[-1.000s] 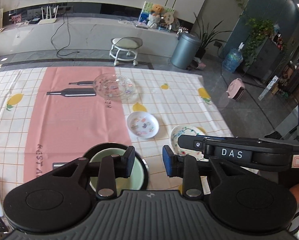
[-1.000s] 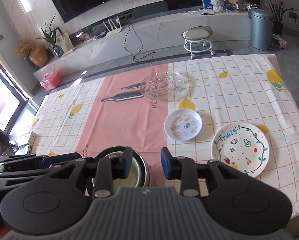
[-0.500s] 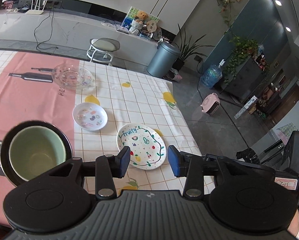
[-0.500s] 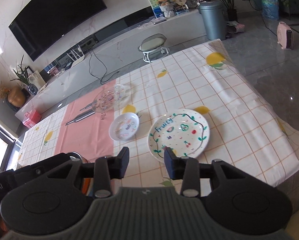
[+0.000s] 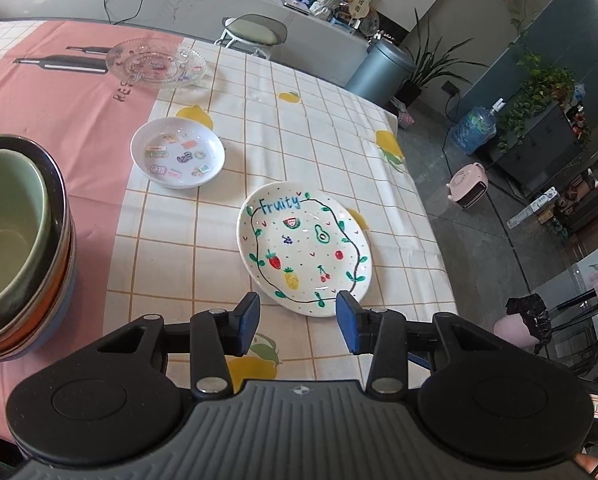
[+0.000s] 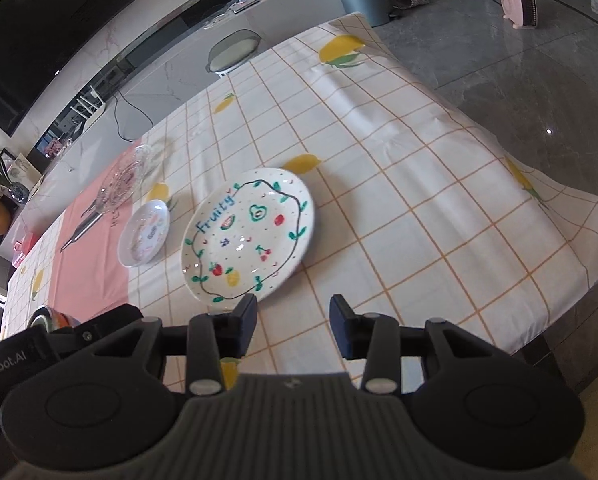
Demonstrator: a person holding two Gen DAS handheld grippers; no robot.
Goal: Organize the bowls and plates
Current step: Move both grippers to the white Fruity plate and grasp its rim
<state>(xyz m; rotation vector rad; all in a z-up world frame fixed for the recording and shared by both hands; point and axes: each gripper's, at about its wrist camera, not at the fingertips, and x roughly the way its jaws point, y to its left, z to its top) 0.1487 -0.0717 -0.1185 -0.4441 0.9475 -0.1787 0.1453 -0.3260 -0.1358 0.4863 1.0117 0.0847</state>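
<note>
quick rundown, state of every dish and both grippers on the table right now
white round "Fruity" painted plate: flat on the cloth, upright, empty, not gripped
small white sticker-print dish: flat on the cloth, empty, alone
clear glass patterned plate: flat on the cloth, empty
pale green bowl: nested in a stack of darker bowls, empty
left gripper: fingers apart, nothing between them, just short of the Fruity plate's near rim
right gripper: fingers apart, empty

I count three separate dishes on my table (image 5: 339, 128): one fruit-painted plate (image 5: 305, 250), one small white dish with stickers (image 5: 177, 157) and one clear glass plate (image 5: 156, 63). At the left edge I see one stack of bowls (image 5: 27, 248), one green bowl (image 5: 7, 228) nested on top; how many lie beneath I cannot tell.
</note>
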